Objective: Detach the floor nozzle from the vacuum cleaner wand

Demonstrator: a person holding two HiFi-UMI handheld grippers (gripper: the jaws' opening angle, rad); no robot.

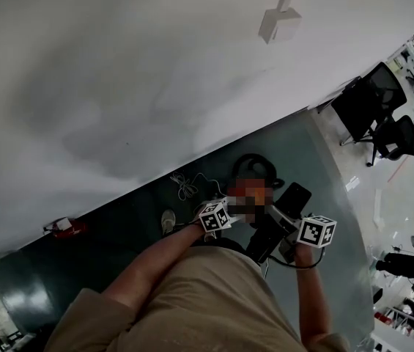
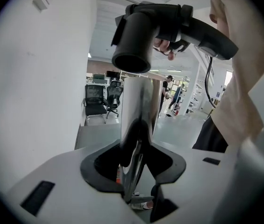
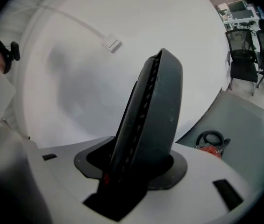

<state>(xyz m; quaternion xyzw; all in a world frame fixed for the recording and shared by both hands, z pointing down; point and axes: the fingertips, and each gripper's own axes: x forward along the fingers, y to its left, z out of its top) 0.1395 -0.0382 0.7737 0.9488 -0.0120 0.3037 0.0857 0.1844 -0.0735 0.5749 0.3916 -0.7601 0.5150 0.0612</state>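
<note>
Chrome wand (image 2: pixel 140 107) clamped in left claw (image 2: pixel 134 166); nozzle (image 3: pixel 156 111) in right claw (image 3: pixel 136 168).

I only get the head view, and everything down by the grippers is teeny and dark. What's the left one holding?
Observer: The left gripper is clamped on a shiny metal wand that stands up between its jaws.
Operator: And the other one?
Observer: The right gripper grips the dark floor nozzle, seen edge-on.
Operator: Did the nozzle come off yet?
Observer: It looks so. In the left gripper view the nozzle's black socket shows its open mouth, above the wand's top and not on it.
</note>
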